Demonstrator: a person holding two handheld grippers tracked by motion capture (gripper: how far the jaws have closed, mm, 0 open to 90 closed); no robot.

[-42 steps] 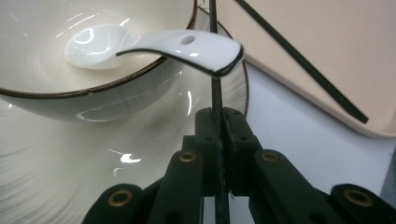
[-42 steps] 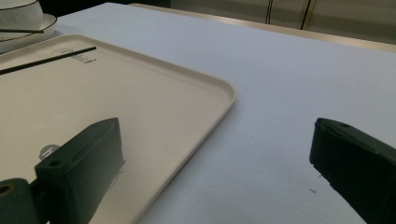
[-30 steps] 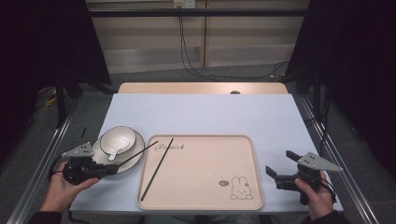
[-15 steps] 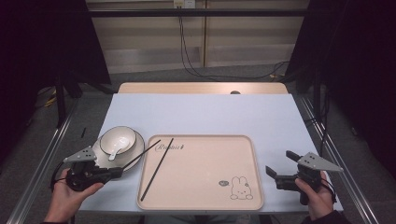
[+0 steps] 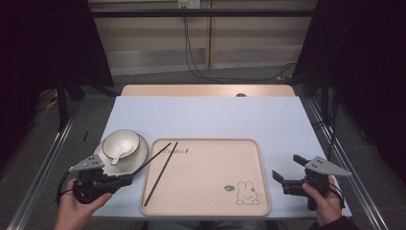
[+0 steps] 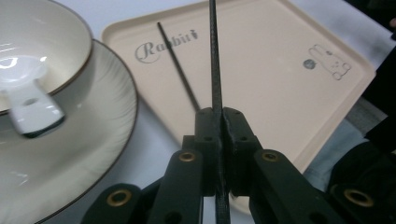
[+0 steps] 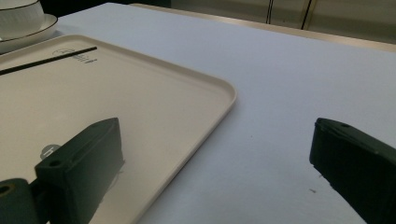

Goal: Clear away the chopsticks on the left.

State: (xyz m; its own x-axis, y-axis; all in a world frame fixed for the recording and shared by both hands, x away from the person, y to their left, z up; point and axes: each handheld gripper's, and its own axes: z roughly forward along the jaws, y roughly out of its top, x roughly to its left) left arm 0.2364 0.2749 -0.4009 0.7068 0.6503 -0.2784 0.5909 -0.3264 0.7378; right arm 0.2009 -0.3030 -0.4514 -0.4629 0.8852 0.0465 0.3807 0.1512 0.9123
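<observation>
At the left edge of the table (image 5: 210,115), the left gripper (image 5: 125,179) is held low by the person's left hand (image 5: 76,211), its jaws pressed together on one black chopstick (image 6: 214,70) that runs forward from them over the near-left corner of the beige rabbit tray (image 5: 210,191). Just beyond the gripper sits a white bowl (image 5: 120,144) on a plate (image 5: 136,155), with a white spoon (image 6: 30,100) resting in the bowl. The second chopstick (image 5: 161,173) lies flat on the tray's left part, beside the held one. A rabbit drawing (image 5: 246,193) marks the tray's near-right corner. Right of the tray, the right gripper (image 5: 287,178) rests at the table's near edge, jaws spread wide and holding nothing
</observation>
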